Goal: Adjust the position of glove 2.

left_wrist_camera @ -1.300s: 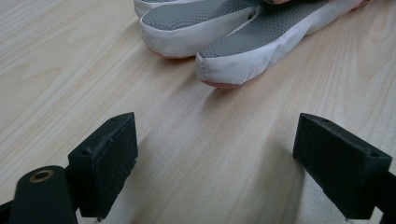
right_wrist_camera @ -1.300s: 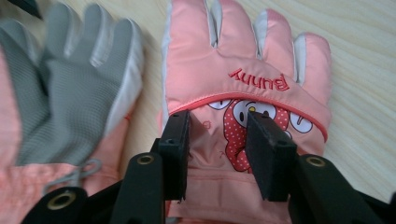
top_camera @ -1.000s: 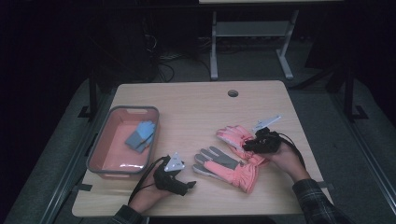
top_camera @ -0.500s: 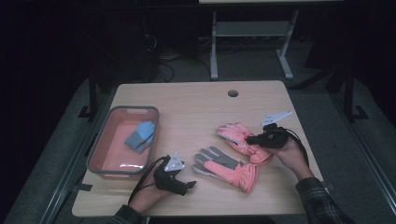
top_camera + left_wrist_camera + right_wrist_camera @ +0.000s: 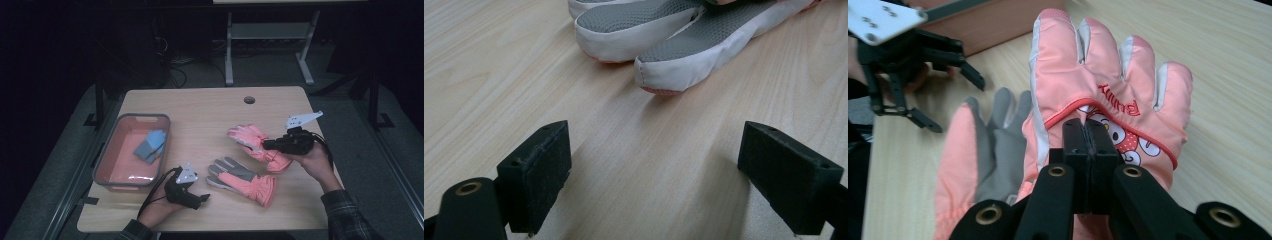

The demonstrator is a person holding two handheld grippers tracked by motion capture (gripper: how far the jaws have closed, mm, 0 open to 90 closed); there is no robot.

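Observation:
Two pink gloves lie on the wooden table (image 5: 200,115). The farther glove (image 5: 248,136), back up with a cartoon print (image 5: 1098,65), is pinched near its cuff by my right gripper (image 5: 266,145), whose jaws are shut on the fabric (image 5: 1085,132); its cuff end is lifted off the table. The nearer glove (image 5: 242,177) lies palm up, grey palm showing (image 5: 993,150). My left gripper (image 5: 202,197) rests low on the table, open, with nothing between its jaws (image 5: 654,175). That glove's grey and white fingertips (image 5: 674,60) lie just ahead of it.
A grey-rimmed pink bin (image 5: 107,165) stands at the table's left with a blue folded item (image 5: 150,146) inside. A cable hole (image 5: 249,99) sits near the far edge. Beyond the table stand a metal frame (image 5: 270,35) and floor cables.
My right gripper has risen and drawn slightly right with the printed glove in its jaws, lifting the cuff end. The left gripper and the palm-up glove have stayed put.

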